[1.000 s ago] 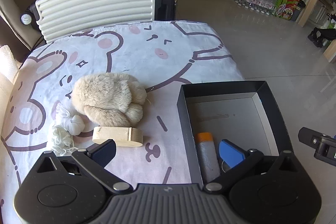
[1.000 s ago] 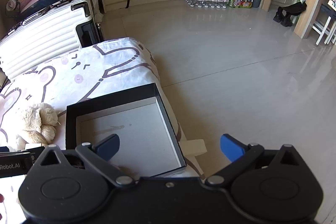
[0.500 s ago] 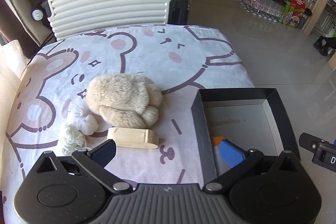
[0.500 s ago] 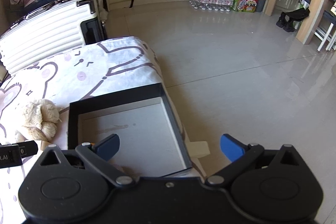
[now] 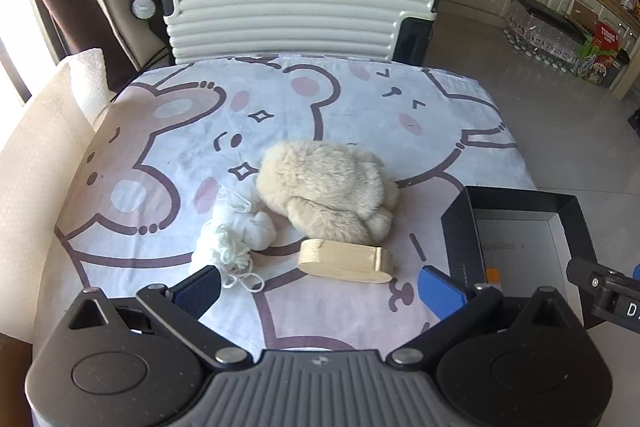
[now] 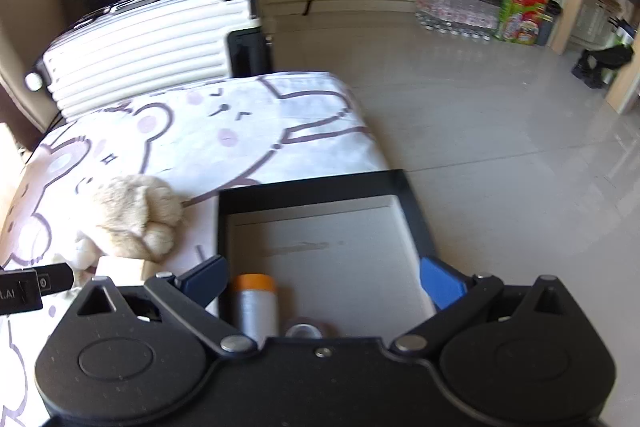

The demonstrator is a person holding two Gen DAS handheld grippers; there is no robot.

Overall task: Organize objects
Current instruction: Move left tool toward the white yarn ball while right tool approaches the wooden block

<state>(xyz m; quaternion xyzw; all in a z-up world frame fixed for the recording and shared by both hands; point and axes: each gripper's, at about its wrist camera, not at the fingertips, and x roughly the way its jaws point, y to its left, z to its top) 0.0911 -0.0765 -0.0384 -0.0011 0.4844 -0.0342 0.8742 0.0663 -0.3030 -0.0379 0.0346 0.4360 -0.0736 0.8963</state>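
Note:
A beige plush toy lies mid-table on the bear-print cloth. A white yarn bundle lies to its left and a wooden oval box in front of it. My left gripper is open and empty, just short of the wooden box. A black box stands at the table's right edge and holds a grey tube with an orange cap and a small round thing. My right gripper is open and empty over the black box's near end. The black box also shows in the left wrist view.
A white ribbed suitcase stands behind the table. A cream bubble-wrapped surface borders the left side. Right of the table lies tiled floor, with kitchen cabinets, water bottle packs and a red carton beyond.
My left gripper has swung left, from over the black box toward the wooden box and yarn. My right gripper has moved left and back, so the orange-capped tube now shows between its fingers.

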